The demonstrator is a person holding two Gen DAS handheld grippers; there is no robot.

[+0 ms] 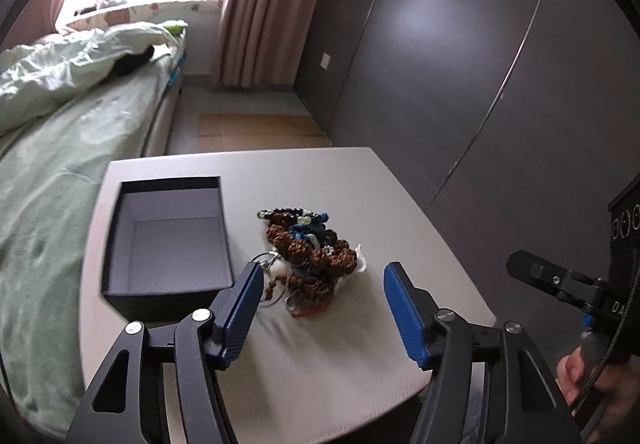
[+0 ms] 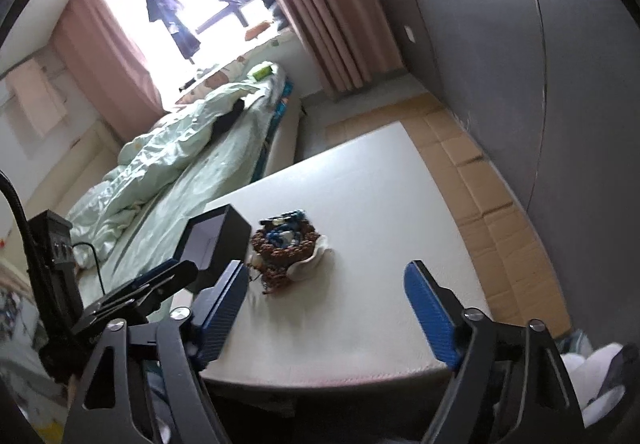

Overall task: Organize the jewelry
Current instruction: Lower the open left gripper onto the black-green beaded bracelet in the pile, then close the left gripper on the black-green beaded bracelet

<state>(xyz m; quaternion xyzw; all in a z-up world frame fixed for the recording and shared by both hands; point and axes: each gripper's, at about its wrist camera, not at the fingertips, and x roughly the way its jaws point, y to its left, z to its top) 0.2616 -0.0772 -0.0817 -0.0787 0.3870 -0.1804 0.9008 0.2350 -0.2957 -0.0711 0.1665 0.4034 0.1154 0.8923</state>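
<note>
A: Starting at the far left, we see the bed (image 1: 60, 172) with its pale green quilt running along the left side of the tabletop (image 1: 320, 180).

B: Next we come to the box (image 1: 168, 244), dark, lidless and open upward, sitting on the left part of the tabletop. Its inside looks bare as far as we can see.

A: Just right of the box we have the jewelry (image 1: 308, 256), a tangled heap of brown beaded strands, blue cord and a metal ring, lying on something white. It rests near the tabletop's middle, close beside the box; whether it touches the box we cannot tell.

B: Our left hand-held gripper (image 1: 320, 308) hovers on the near side of that heap with its blue pads spread wide, holding nothing. The left pad sits before the box's near right corner.

A: Further right, our right hand-held gripper (image 2: 328, 308) is likewise wide open and holding nothing, over the near edge of the tabletop, with the jewelry (image 2: 286, 244) beyond it toward the left pad.

B: On the far right we see the dark wardrobe (image 1: 480, 64).
</note>
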